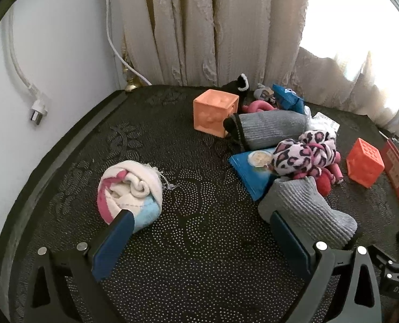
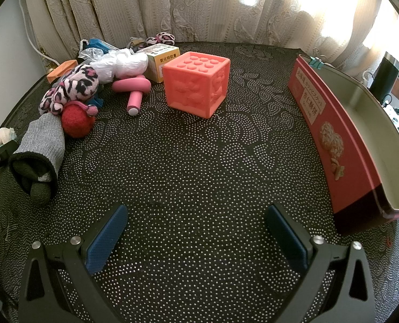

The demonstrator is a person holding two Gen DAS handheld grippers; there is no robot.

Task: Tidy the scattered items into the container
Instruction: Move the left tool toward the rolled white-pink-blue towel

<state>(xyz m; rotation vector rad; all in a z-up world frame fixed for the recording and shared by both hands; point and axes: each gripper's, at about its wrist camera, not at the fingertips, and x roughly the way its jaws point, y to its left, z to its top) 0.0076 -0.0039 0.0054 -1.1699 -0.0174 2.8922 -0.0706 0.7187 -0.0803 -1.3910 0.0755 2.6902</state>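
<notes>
Both grippers, left [image 1: 199, 238] and right [image 2: 196, 231], hover jaws wide over the bench [image 2: 186, 161], since nothing has yet been picked for the empty tin [image 2: 360, 123].

Beige curtains [image 1: 199, 27], a hanging white plug [image 1: 39, 111], dark tablecloth [image 2: 194, 167].

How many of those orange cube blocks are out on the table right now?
2. One cube block sits at the back beside the clothes pile; the other cube block stands alone near the red tin. The pile could hide more.
</notes>
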